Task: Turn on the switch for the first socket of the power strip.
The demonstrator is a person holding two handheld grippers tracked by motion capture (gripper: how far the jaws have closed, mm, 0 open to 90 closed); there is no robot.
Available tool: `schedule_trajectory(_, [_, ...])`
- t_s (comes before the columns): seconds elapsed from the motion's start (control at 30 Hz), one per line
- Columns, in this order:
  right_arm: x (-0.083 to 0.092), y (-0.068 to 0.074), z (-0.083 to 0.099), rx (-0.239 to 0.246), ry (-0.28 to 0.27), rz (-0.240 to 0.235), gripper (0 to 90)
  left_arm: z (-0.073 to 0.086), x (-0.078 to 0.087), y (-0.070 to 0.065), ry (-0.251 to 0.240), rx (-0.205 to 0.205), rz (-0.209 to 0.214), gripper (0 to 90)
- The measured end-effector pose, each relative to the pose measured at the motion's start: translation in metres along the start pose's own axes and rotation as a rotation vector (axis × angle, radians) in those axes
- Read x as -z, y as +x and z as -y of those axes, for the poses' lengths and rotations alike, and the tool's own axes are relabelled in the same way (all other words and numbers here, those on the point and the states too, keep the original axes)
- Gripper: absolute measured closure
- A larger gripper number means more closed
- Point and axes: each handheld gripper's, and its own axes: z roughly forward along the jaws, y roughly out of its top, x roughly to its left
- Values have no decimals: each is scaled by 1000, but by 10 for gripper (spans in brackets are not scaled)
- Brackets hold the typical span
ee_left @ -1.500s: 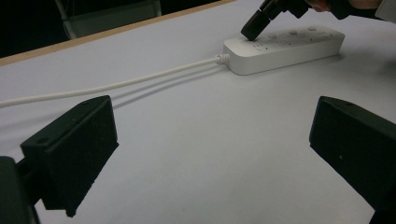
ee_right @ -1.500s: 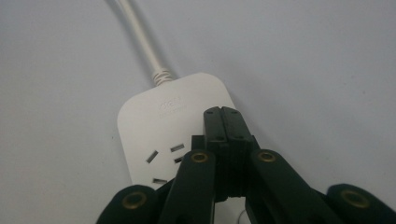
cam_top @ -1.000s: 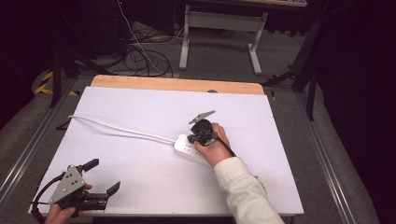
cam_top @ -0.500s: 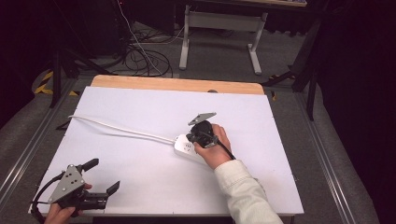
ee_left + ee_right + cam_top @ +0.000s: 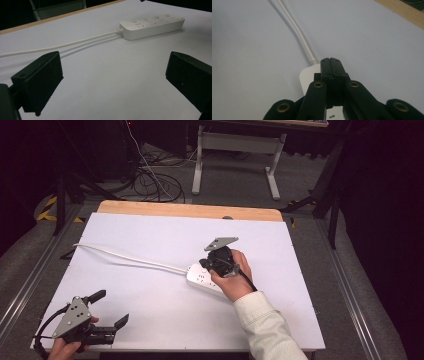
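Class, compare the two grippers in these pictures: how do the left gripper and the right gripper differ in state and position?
The left gripper has its fingers spread wide with nothing between them; the right gripper has its fingers pressed together. The left gripper sits at the near left corner of the table, apart from the power strip; the right gripper is directly over the strip. Both are black, hand-held, and carry a grey plate.

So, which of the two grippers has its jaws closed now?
The right gripper, above the white power strip: its jaws press together. The left gripper, near the table's front edge, has jaws wide apart.
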Motion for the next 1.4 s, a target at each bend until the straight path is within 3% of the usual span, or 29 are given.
schedule_trajectory(0.4, [14, 5, -4, 26, -42, -12, 900, 0, -1, 1, -1, -1, 0, 15])
schedule_trajectory(0.43, [14, 5, -4, 21, -51, -14, 832, 0, 0, 1, 1, -2, 0, 16])
schedule_trajectory(0.57, [18, 4, -3, 31, -88, -31, 741, 0, -1, 1, 3, -7, -1, 16])
schedule_trajectory(0.63, [25, 6, -2, 44, -140, -43, 679, 0, -1, 1, 3, -6, 0, 15])
schedule_trajectory(0.7, [27, 6, -2, 47, -153, -50, 655, 0, -1, 1, 3, -3, 2, 15])
schedule_trajectory(0.73, [34, 7, -1, 62, -200, -57, 571, 0, -1, 1, 4, -8, 0, 15])
schedule_trajectory(0.8, [39, 8, 1, 30, -201, -68, 496, 0, -1, 1, 0, 1, 2, 15])
schedule_trajectory(0.9, [44, 9, 3, 33, -213, -73, 460, 0, -2, 1, 1, 2, 3, 15])
schedule_trajectory(0.97, [53, 11, 6, 40, -231, -67, 364, 0, -2, 1, 0, -6, 2, 15])
schedule_trajectory(1.17, [71, 13, 16, 34, -281, -65, 223, 0, -1, 1, 1, 0, -1, 16])
schedule_trajectory(1.4, [88, 11, 35, 22, -304, -54, 139, 0, -1, 1, 0, 1, -2, 15])
